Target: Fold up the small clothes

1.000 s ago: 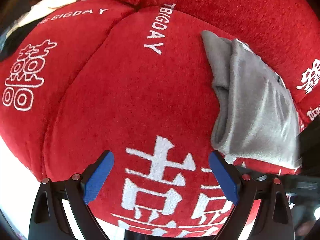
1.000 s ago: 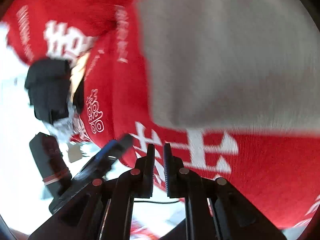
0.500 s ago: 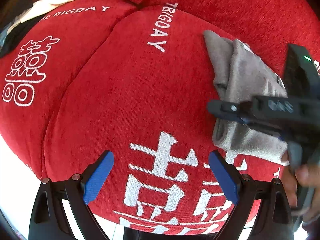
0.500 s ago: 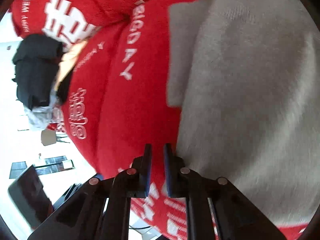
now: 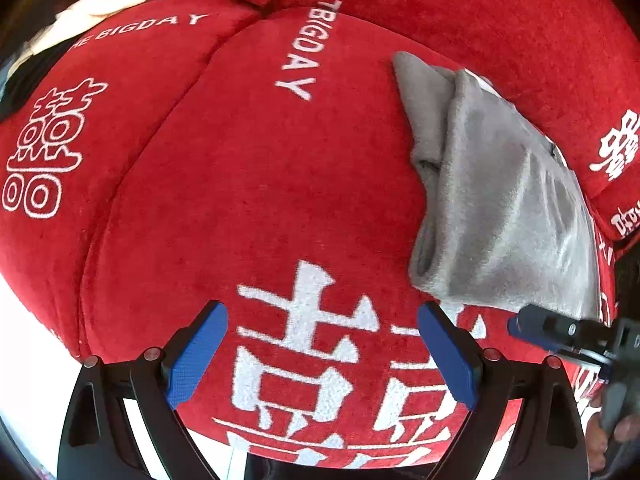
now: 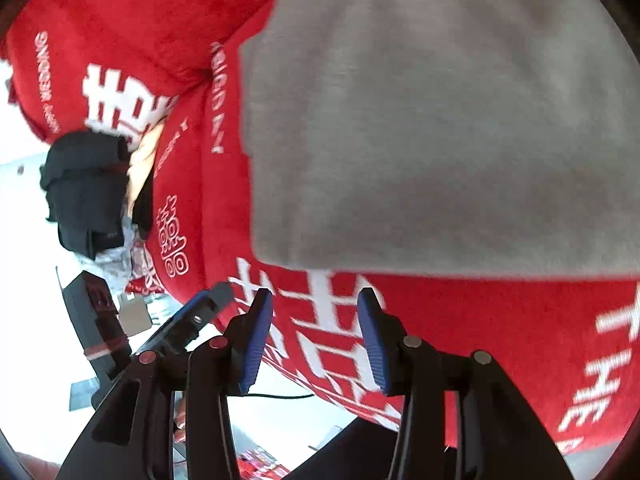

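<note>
- Item, grey garment (image 5: 504,208): lies folded into a compact stack on the red cushion (image 5: 256,184), toward its right side, just beside the back cushion; layered edges show along its left side
- Condition: I judge this piece done or nearly so; the near edge looks even in my right view, grey garment (image 6: 436,120) filling most of it
- My left tool (image 5: 322,358): spread wide, empty, hovering over the cushion's front with white lettering between the pads, apart from the garment
- My right tool (image 6: 316,346): partly parted, empty, just short of the garment's near edge
- Outstanding: dark clothes (image 6: 84,196) and a pale piece heaped at the sofa's far end, apparently unfolded; I judge those remain
- Overall: one piece folded, more waiting
</note>
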{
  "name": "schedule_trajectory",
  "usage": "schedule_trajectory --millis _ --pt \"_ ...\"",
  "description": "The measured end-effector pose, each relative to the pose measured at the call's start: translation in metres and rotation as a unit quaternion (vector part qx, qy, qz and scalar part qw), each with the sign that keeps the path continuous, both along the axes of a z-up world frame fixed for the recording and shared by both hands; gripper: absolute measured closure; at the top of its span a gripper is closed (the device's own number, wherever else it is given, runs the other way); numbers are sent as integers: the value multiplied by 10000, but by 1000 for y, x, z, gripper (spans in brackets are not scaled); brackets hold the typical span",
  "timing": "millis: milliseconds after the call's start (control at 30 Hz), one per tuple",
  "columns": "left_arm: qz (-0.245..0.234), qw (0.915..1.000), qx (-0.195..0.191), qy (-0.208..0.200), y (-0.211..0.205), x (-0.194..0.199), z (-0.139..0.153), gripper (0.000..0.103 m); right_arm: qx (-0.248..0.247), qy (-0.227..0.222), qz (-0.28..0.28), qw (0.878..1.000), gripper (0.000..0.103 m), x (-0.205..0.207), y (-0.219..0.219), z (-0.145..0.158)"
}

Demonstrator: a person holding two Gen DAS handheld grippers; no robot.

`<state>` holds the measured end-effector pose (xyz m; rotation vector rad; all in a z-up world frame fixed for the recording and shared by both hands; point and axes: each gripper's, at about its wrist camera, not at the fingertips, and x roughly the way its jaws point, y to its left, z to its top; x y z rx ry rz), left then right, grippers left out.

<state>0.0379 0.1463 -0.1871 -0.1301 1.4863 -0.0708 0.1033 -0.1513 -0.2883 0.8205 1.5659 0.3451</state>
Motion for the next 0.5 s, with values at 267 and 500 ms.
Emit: schedule_trajectory --millis 267,500 --pt "18 9994 -256 244 -25 2 -5 7 82 228 -415 9988 50 -26 -26 -12" --pt "410 9923 -1058 497 -39 4 -15 7 439 235 -1143 9922 49 -32 -53 -25"
